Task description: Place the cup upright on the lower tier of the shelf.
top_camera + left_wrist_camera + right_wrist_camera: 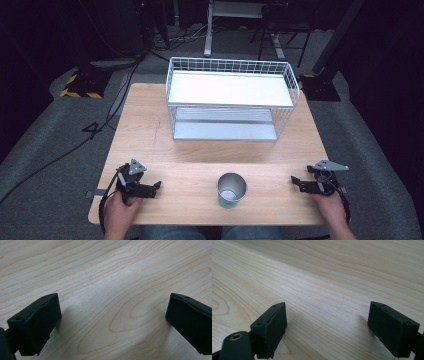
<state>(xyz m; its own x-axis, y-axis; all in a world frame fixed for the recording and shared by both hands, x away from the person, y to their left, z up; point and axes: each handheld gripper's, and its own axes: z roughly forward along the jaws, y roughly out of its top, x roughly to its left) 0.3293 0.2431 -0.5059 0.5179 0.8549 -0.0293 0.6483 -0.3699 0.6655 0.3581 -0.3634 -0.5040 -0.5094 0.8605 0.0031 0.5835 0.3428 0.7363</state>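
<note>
Both jaws are spread wide on the left hand-held gripper [156,186] and the right hand-held gripper [295,181], nothing pinched; a metal cup [231,190] is seen upright between them on the desk [145,130].

- Table [150,135]: pale wood, smooth, visible grain.
- Cup [231,190]: dull brushed metal.
- Rack [231,97]: white wire, matt shelves.
- Left gripper [112,322] and right gripper [327,327]: matt black plastic jaws.
</note>
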